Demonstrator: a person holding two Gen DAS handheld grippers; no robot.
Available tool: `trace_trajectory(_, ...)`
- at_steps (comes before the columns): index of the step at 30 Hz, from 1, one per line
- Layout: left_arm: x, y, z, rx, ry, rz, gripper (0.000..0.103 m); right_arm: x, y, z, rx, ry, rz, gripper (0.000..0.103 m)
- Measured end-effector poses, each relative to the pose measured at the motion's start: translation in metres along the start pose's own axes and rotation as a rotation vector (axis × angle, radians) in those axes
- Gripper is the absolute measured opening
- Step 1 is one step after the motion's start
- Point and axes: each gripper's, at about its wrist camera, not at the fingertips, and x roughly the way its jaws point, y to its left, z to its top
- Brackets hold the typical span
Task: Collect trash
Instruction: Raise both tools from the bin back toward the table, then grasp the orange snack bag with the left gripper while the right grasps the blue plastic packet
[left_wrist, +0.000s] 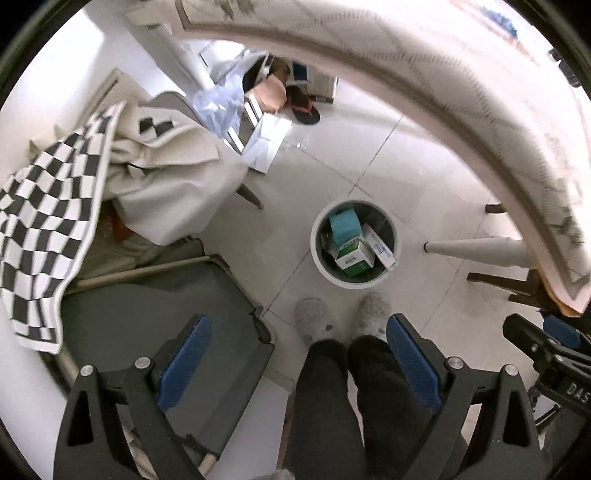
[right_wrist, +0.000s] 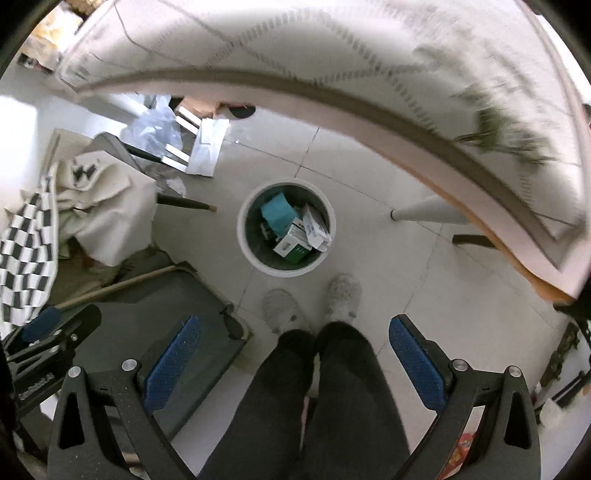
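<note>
Left gripper (left_wrist: 295, 354) agape, empty; bin (left_wrist: 318, 258) holds boxes (left_wrist: 354, 254).

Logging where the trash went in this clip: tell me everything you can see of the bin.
The bin is a round, white-rimmed container with a dark grey inside, probably plastic, standing upright on the pale tiled floor, just ahead of the person's slippers and beside the table leg. It is open-topped, no lid visible. Inside lie several cartons: a teal box, a green-and-white box and a white box leaning on the wall. Both grippers hang above it, open and empty; nothing touches its rim.
</note>
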Motion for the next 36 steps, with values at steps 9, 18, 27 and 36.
trace_trajectory(9,-0.074,-0.001,0.043,-0.038,-0.129,-0.017,0.097,-0.109,0.006,0.037,0.123,-0.122,0.106,0.103)
trace_trajectory(18,-0.107,-0.050,0.176,-0.048,-0.219,0.004,0.103,-0.157,-0.047,0.202,0.215,-0.224,0.098,0.103)
trace_trajectory(27,-0.097,-0.144,0.380,-0.067,-0.186,-0.011,0.103,-0.131,-0.117,0.439,0.281,-0.205,0.059,0.103)
trace_trajectory(36,-0.059,-0.206,0.530,-0.029,-0.126,0.005,0.103,-0.076,-0.131,0.567,0.314,-0.129,0.079,0.103)
